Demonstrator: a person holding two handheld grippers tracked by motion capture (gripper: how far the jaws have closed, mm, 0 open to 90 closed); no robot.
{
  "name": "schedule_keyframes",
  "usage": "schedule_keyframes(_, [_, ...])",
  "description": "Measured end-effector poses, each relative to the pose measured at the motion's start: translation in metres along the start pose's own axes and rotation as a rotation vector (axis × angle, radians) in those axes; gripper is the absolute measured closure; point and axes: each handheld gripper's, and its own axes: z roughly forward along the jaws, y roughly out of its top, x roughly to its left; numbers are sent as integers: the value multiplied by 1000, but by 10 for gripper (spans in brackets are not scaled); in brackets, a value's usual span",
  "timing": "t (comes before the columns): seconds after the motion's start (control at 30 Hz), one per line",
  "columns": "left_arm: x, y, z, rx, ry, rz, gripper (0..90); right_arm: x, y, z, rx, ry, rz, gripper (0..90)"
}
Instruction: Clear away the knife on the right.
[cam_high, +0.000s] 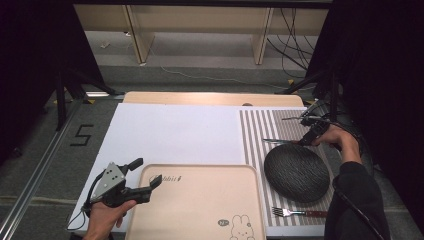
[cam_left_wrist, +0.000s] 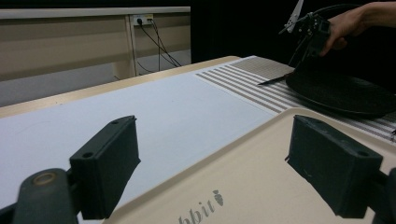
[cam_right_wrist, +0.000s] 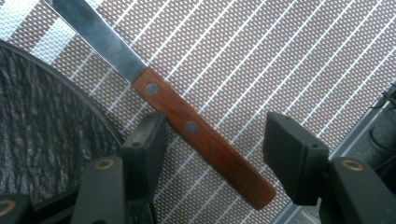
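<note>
From above, the right gripper (cam_high: 311, 131) hangs over the far right of the striped placemat (cam_high: 260, 125), just beyond the far rim of the dark plate (cam_high: 296, 172). Beneath it lies the knife (cam_high: 280, 142), blade pointing left along the plate's far edge. The left gripper (cam_high: 134, 180) waits at the near left, its jaws spread over the corner of the beige tray (cam_high: 200, 200) and holding nothing. A fork (cam_high: 298, 213) rests on the mat's near edge, well apart from the action. No question which hand is nearer the knife: the right one, by a long way.

From the left gripper view, the jaws stand apart with tray surface and the white table cover (cam_left_wrist: 154, 107) between them. Far off, the knife tip (cam_left_wrist: 273, 80) pokes out beside the plate (cam_left_wrist: 345, 93), with the other hand (cam_left_wrist: 348, 25) above it.

Now the right gripper view, the one that matters. The knife's wooden handle (cam_right_wrist: 205, 140) runs diagonally from upper left to lower right between the jaws, the blade (cam_right_wrist: 98, 39) leading off to the upper left. The left jaw sits touching or nearly touching the handle near its rivets; the right jaw stands clear of it. So the jaws are part-closed around the handle, not yet clamped. The plate's rim (cam_right_wrist: 56, 116) crowds the left jaw.
</note>
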Motion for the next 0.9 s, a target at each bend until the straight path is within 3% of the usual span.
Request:
schedule_keyframes(0.23, [1, 0, 0, 2, 3, 0, 158, -3, -3, 0, -1, 20, 1, 435])
schedule_keyframes(0.33, [1, 0, 0, 5, 2, 0, 158, -5, -5, 1, -19, 24, -27, 446])
schedule_keyframes(0.37, [1, 0, 0, 5, 3, 0, 158, -4, -5, 1, -25, 28, 2, 440])
schedule_keyframes(0.57, [1, -1, 0, 6, 7, -4, 158, -6, -6, 2, -33, 35, -14, 444])
schedule_keyframes(0.63, [1, -1, 0, 6, 6, -3, 158, -5, -6, 1, -24, 45, 7, 447])
schedule_keyframes(0.9, [2, -1, 0, 5, 7, -2, 158, -9, -9, 3, -30, 43, -19, 470])
